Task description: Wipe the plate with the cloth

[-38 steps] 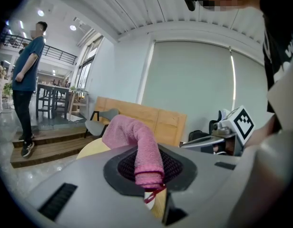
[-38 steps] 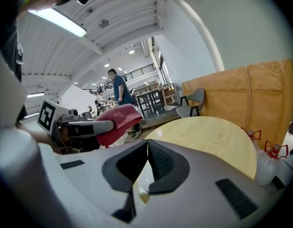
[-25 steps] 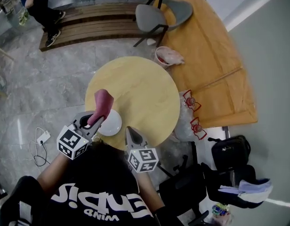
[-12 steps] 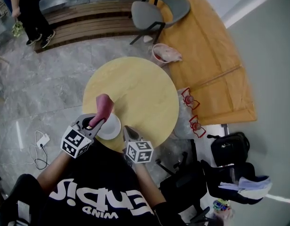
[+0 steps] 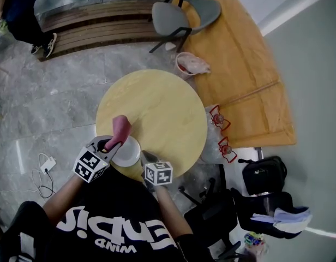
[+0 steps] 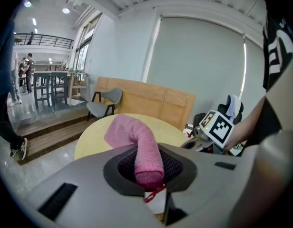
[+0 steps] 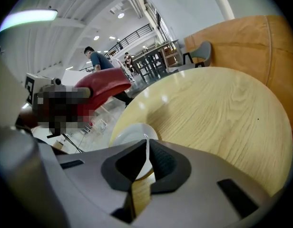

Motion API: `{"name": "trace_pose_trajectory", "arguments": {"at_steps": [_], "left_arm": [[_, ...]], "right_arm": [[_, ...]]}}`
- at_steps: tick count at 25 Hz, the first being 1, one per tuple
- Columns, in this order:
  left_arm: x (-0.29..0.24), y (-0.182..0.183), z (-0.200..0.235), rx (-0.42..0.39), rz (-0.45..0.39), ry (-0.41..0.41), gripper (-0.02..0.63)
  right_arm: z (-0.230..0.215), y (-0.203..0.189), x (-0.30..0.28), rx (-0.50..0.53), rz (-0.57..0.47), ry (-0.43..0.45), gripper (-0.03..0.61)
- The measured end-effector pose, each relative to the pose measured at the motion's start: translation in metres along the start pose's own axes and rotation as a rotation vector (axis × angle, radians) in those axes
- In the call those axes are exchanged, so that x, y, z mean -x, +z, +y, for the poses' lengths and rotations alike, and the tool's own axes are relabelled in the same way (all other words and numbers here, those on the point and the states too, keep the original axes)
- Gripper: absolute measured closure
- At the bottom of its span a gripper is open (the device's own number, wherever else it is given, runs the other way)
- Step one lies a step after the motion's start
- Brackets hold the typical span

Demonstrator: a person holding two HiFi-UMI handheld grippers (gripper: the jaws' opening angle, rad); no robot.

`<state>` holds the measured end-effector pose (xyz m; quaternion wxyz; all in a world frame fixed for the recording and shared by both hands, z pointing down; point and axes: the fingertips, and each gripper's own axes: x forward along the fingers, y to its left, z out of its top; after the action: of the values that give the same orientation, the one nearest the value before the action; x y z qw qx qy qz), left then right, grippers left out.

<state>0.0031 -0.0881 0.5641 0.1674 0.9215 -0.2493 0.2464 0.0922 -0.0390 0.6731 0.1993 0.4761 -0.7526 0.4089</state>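
Observation:
A white plate [image 5: 126, 152] lies at the near edge of the round wooden table [image 5: 162, 113]. My left gripper [image 5: 106, 144] is shut on a rolled pink cloth [image 5: 121, 128], which sticks up and forward over the plate's left side. In the left gripper view the cloth [image 6: 137, 139] rises out of the jaws of this gripper [image 6: 149, 177]. My right gripper [image 5: 147, 159] is at the plate's right edge. In the right gripper view the plate [image 7: 130, 134] has its thin rim between the closed jaws of that gripper [image 7: 145, 167].
A grey chair [image 5: 181, 12] and a bucket [image 5: 190, 64] stand beyond the table, beside a wooden platform [image 5: 250, 70]. Red-handled bags [image 5: 220, 119] and black bags [image 5: 266, 174] sit to the right. A power strip [image 5: 48, 164] lies on the floor at left. A person [image 5: 18, 15] walks far left.
The left gripper has lowered the cloth closer to the plate. The right gripper has moved up to the plate's rim and closed on it. The far person has walked left.

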Motion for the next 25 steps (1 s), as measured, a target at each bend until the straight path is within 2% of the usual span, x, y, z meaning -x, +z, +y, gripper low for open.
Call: {"name": "trace_pose_trajectory", "arguments": {"at_steps": [8,12,25], "left_arm": [[-0.01,-0.019,0.009,-0.014,0.043,-0.005,0.563],[-0.015,-0.024,0.012,-0.011,0.057,-0.014,0.563],[-0.018,-0.048,0.018,0.029,0.123,-0.017,0.563]], "right_arm": [[-0.007,-0.014,-0.018,0.019,0.077,-0.018,0.55],[-0.01,-0.021,-0.028,0.01,0.119,-0.011,0.5],[-0.011,-0.036,-0.039,0.022,0.197,-0.002,0.5]]}}
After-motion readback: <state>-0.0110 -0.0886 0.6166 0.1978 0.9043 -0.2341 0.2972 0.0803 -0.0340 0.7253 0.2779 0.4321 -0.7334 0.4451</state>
